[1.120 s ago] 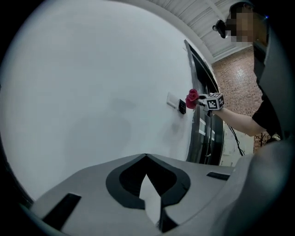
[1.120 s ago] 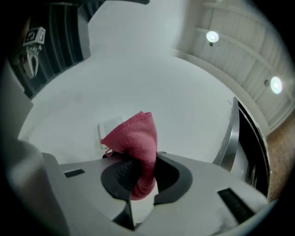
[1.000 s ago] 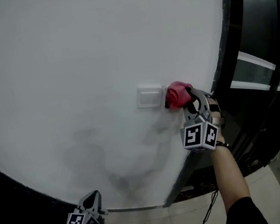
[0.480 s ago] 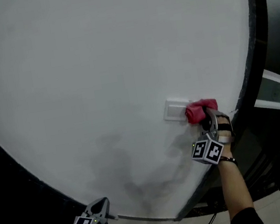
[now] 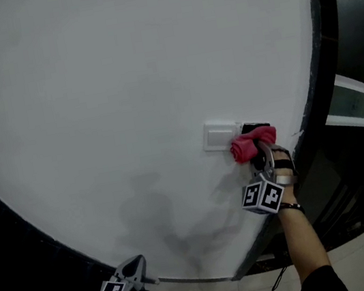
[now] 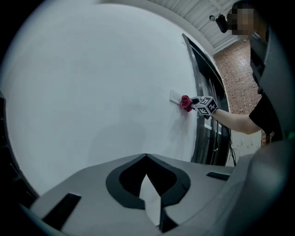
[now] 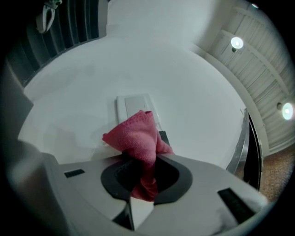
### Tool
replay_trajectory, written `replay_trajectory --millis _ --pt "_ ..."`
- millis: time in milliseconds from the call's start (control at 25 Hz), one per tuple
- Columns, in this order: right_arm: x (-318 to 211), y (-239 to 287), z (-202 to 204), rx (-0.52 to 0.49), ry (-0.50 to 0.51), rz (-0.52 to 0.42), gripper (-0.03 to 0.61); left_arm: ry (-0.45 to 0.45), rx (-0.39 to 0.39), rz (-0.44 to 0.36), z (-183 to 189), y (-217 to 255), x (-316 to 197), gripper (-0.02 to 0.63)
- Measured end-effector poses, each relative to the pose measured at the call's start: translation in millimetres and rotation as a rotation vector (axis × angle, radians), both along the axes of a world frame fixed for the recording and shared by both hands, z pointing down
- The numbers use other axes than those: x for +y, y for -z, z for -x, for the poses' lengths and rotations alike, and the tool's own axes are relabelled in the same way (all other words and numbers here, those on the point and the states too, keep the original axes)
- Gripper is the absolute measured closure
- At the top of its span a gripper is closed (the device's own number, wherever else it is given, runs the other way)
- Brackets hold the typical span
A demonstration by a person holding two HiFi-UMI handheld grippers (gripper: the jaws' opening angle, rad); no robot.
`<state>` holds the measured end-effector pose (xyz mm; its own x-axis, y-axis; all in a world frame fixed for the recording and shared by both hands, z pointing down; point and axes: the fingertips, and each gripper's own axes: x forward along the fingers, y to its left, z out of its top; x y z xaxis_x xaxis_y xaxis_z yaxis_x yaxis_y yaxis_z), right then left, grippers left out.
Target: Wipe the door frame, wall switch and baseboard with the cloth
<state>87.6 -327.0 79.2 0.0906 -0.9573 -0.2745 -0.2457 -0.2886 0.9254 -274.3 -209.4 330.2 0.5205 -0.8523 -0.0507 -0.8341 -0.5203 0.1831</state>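
Red cloth [image 5: 252, 145], bunched into a wad, pinched tight between the jaws of the right gripper [image 5: 264, 155] and pressed to the wall at the lower right edge of the wall switch [image 5: 220, 136]. In the right gripper view, one fold standing up over the switch's lower right corner, the tail hanging down through the jaw opening.

Right forearm [image 5: 300, 239] reaching up from below the switch, wrist roughly straight, marker cube [image 5: 264, 197] just under the cloth. Left gripper [image 5: 135, 270] held low, far down and left of the switch and well apart from it, tips pointed toward the white wall [image 5: 109, 84]; jaws brought together tip to tip, with nothing between them.

Dark door frame [image 5: 322, 42] running upright to the right of the switch, near the right gripper. Faint grey shadows on the wall below and left of the switch.
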Motion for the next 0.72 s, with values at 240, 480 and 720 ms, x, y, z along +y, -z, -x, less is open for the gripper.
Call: replay_trajectory --millis 240,480,720 --pt "2 -11 -2 -0.010 -0.001 0.035 0.521 -0.016 0.014 0.025 -7 -11 2 0.621" --pt "2 -21 -3 -0.012 -0.005 0.063 0.520 -0.033 0.015 0.025 -14 -12 2 0.622" --pt "0 -30 -3 -0.031 -0.001 0.090 0.520 -0.022 0.007 0.029 -10 -12 7 0.621"
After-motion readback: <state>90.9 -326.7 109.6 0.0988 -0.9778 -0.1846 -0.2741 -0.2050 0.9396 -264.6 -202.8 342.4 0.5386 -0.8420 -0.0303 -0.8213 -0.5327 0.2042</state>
